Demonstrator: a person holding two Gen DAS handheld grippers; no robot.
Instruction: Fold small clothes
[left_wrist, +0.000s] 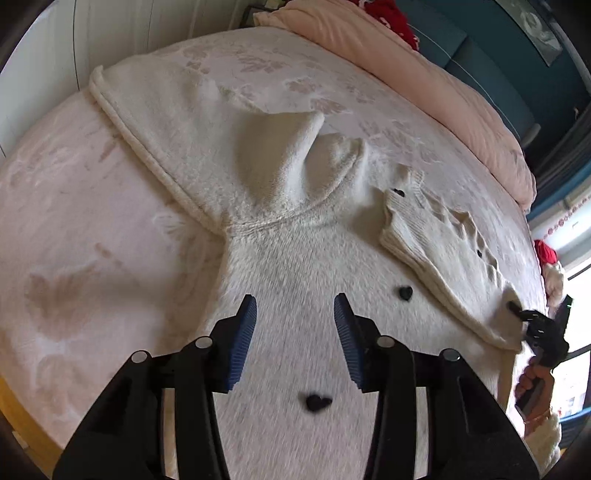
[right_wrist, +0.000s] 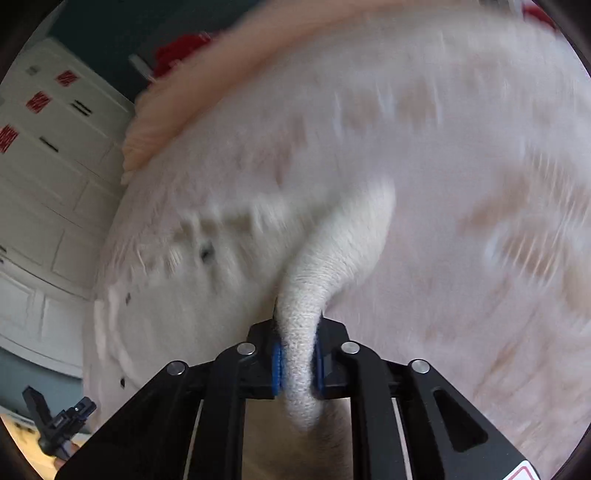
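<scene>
Here the left gripper (left_wrist: 295, 314) tilts down, jaws apart and empty, over the cream garment (left_wrist: 295, 266); the right gripper (right_wrist: 298, 363) pinches its cuff (right_wrist: 301, 332) near the bed's (left_wrist: 74, 258) edge.

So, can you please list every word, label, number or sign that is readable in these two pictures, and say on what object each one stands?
No text can be read in either view.
Red squares on the white cupboard doors: pattern only, too blurred to read.
Red-edged sticker on the right gripper body: cut off by the frame edge, nothing legible.
Framed picture on the blue wall: no words visible.
</scene>
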